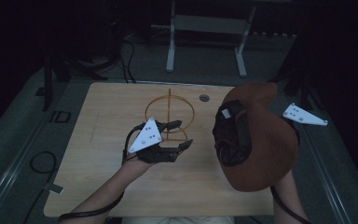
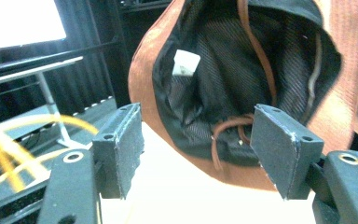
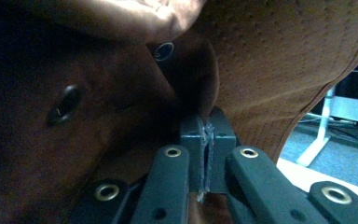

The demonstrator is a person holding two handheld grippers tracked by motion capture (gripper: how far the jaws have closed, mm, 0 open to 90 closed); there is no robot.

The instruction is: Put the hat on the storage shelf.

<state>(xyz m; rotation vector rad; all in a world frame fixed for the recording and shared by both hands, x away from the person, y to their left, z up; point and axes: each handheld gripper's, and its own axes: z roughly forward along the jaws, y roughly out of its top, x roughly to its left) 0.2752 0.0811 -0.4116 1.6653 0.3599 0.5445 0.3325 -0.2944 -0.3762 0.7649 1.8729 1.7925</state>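
Start at your left: the left gripper [image 1: 179,134] hovers over the pale wooden tabletop [image 1: 102,112] with its jaws spread wide and nothing between them, pointing toward the hat. Just behind it stands the thin yellow wire hoop stand [image 1: 169,111], an upright ring on a central post, its smooth rods looking slippery and light enough to tip.

To the right, the rust-brown suede wide-brimmed hat [image 1: 261,140] is held up off the table, tilted so its crown opening faces your left gripper. In the left gripper view you see its dark woven lining [image 2: 233,70], a small white label [image 2: 185,63] and a thin brown leather cord [image 2: 256,51] looping inside. Your right gripper [image 3: 207,140] has its jaws pinched tight on the brim's edge; the suede there shows a fine pebbled nap and metal eyelets.

You appear to be mid-carry, presenting the hat for a second hold or for seating on the stand. Next, likely bring the open jaws to the near brim and close softly; the felt is floppy and may fold.
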